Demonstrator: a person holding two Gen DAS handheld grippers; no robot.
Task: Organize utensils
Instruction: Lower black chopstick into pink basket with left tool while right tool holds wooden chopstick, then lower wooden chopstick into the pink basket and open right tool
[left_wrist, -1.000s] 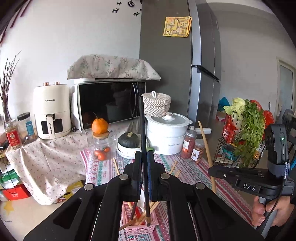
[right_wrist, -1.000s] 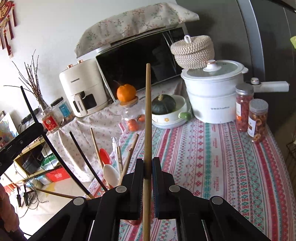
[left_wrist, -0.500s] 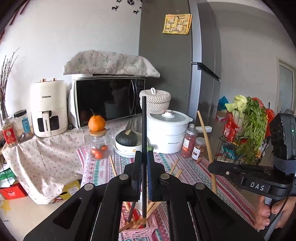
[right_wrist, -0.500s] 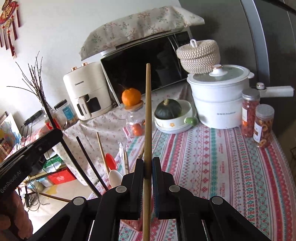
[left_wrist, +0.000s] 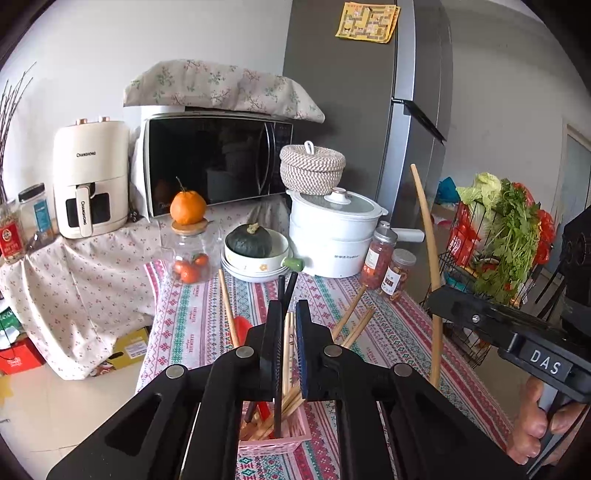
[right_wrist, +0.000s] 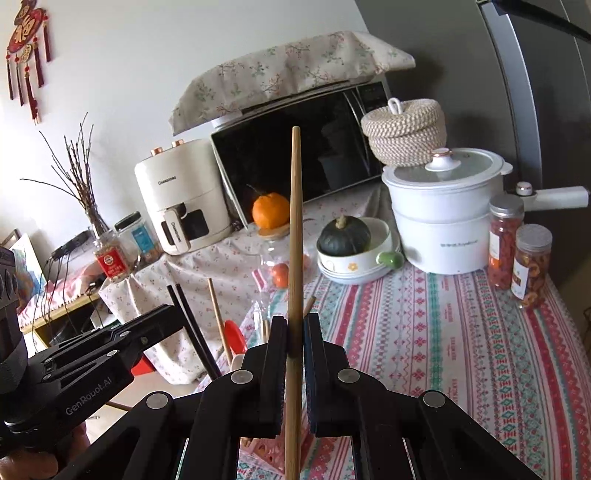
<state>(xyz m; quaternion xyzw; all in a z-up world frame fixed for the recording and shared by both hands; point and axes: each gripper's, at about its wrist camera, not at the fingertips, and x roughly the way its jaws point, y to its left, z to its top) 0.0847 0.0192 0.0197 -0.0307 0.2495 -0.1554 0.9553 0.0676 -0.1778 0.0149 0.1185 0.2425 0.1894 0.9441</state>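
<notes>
A pink utensil basket (left_wrist: 275, 441) sits on the striped tablecloth and holds several wooden chopsticks, two black chopsticks (left_wrist: 286, 291) and a red spoon. My left gripper (left_wrist: 288, 321) hangs just above the basket with its jaws slightly apart; a black chopstick stands loose between them, its tip down in the basket. My right gripper (right_wrist: 294, 332) is shut on a long wooden chopstick (right_wrist: 295, 221) and holds it upright. That chopstick also shows in the left wrist view (left_wrist: 426, 236), to the right of the basket.
Behind the basket stand a glass jar with an orange on it (left_wrist: 188, 251), a bowl with a green squash (left_wrist: 255, 247), a white pot (left_wrist: 334, 236) and two spice jars (left_wrist: 388, 266). A wire basket of vegetables (left_wrist: 495, 243) stands to the right.
My left gripper lowered the black chopstick into the pink basket and opened; the chopstick slid down out of its grip. The right gripper still holds the wooden chopstick upright.
</notes>
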